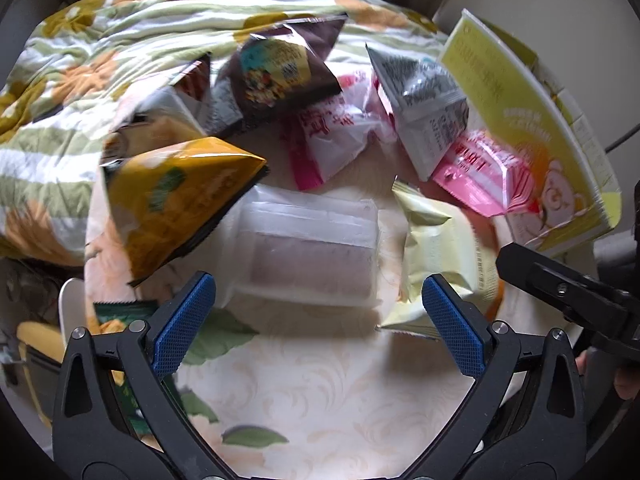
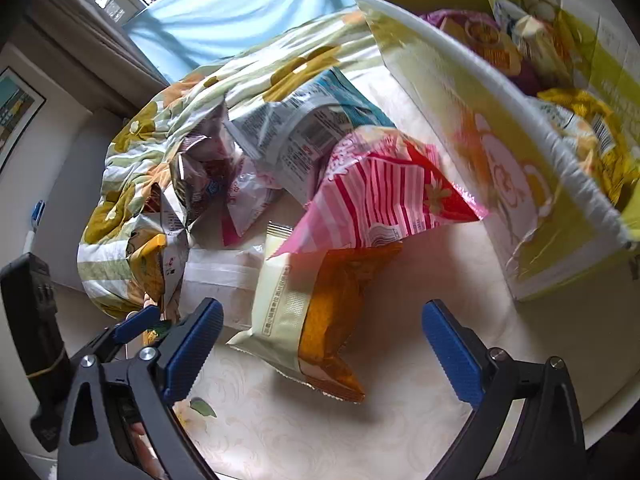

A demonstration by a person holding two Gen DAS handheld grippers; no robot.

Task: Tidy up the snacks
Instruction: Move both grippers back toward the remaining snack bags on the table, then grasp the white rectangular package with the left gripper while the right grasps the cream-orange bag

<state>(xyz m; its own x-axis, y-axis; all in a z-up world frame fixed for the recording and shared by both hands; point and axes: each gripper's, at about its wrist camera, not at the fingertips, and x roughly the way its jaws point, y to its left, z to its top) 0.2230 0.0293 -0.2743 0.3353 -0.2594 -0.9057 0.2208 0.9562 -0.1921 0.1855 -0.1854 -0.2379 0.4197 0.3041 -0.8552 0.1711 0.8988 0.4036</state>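
Note:
Several snack packets lie in a heap on the table. In the left wrist view my left gripper [image 1: 318, 322] is open and empty, just short of a translucent white packet [image 1: 308, 252]. A yellow packet [image 1: 176, 196] lies to its left and a cream packet [image 1: 436, 248] to its right. In the right wrist view my right gripper [image 2: 322, 344] is open and empty, facing a cream and orange packet [image 2: 304, 316]. A pink striped packet [image 2: 380, 196] lies beyond it. The yellow cardboard box [image 2: 480, 120] at the right holds several snacks.
A flowered quilt [image 1: 100, 72] is bunched behind the heap. The box wall [image 1: 532, 128] stands at the right in the left wrist view. The right gripper's arm [image 1: 568, 292] shows at that view's right edge. The patterned tablecloth [image 2: 320, 432] lies below my grippers.

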